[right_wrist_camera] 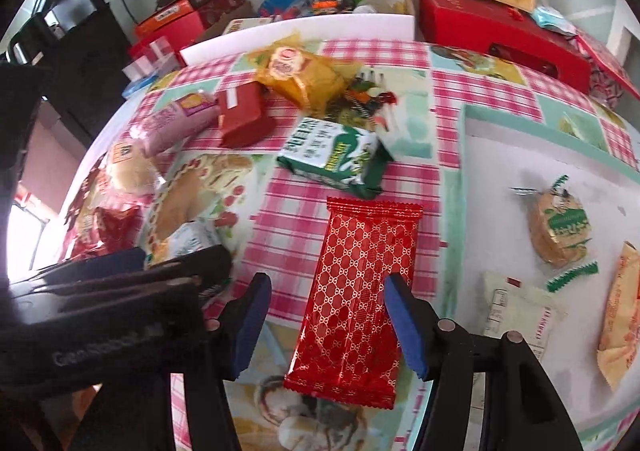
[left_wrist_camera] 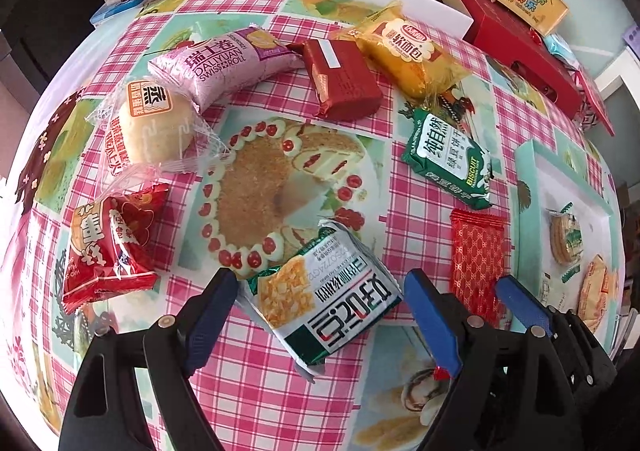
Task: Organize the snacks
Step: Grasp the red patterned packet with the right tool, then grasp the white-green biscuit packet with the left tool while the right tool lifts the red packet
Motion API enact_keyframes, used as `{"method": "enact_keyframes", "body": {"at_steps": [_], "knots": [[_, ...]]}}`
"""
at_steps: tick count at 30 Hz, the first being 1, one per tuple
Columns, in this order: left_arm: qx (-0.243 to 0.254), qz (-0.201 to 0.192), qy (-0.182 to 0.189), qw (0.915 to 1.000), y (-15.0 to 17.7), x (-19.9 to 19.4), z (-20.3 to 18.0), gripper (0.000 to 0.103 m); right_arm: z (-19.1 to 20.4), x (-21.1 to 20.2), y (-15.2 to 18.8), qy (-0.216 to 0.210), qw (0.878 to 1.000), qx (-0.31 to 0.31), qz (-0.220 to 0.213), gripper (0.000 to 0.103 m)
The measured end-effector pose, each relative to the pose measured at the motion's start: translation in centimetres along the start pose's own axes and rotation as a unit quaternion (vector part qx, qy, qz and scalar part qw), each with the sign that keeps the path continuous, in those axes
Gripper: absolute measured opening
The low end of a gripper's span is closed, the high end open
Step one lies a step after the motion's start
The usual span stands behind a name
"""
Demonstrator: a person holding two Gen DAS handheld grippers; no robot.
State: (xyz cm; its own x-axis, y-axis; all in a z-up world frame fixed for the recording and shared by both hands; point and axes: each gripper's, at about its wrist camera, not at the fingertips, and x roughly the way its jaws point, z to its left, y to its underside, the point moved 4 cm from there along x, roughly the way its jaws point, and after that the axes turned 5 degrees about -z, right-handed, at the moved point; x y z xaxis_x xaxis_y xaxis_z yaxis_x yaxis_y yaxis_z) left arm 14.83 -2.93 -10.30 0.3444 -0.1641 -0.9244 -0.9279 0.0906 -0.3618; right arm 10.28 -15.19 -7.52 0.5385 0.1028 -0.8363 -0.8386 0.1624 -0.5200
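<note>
Here the left gripper (left_wrist_camera: 320,315) hangs with its jaws spread wide on either side of a green-and-white snack packet (left_wrist_camera: 324,303) lying flat on the checked tablecloth (left_wrist_camera: 256,387). Just beside it, the right gripper (right_wrist_camera: 328,327) is likewise spread around a red foil packet (right_wrist_camera: 356,299), near the white tray (right_wrist_camera: 500,155) holding a few wrapped snacks.

Both views look forward and steeply down from close above the table (left_wrist_camera: 280,391), along their own tool's fingers. Left wrist view sits low over a white-green packet (left_wrist_camera: 324,299), between its tool's fingers. Right wrist view sits beside it, over a red foil packet (right_wrist_camera: 356,299). Shared: that red packet (left_wrist_camera: 476,263), green biscuit pack (left_wrist_camera: 450,159) (right_wrist_camera: 336,159), white tray (left_wrist_camera: 568,187) (right_wrist_camera: 504,155).
</note>
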Motion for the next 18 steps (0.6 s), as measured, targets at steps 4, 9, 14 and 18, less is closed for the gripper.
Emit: {"method": "enact_keyframes", "body": {"at_steps": [4,9,14,18], "knots": [[-0.01,-0.002,-0.006,0.9999,-0.2,0.5,0.4,0.087,0.0,0.1,0.0,-0.003,1.0,-0.005,0.001,0.063],[-0.031,-0.005,-0.018,0.9993,-0.6,0.8,1.7,0.087,0.0,0.0,0.1,-0.009,1.0,-0.006,0.004,0.063],[-0.065,-0.012,0.004,0.9978,-0.8,0.0,2.9,0.087,-0.7,-0.6,-0.2,0.007,1.0,0.005,-0.007,0.063],[-0.046,-0.015,0.013,0.9987,-0.4,-0.7,2.4,0.087,-1.3,-0.1,-0.1,0.019,1.0,0.014,0.004,0.063]]}}
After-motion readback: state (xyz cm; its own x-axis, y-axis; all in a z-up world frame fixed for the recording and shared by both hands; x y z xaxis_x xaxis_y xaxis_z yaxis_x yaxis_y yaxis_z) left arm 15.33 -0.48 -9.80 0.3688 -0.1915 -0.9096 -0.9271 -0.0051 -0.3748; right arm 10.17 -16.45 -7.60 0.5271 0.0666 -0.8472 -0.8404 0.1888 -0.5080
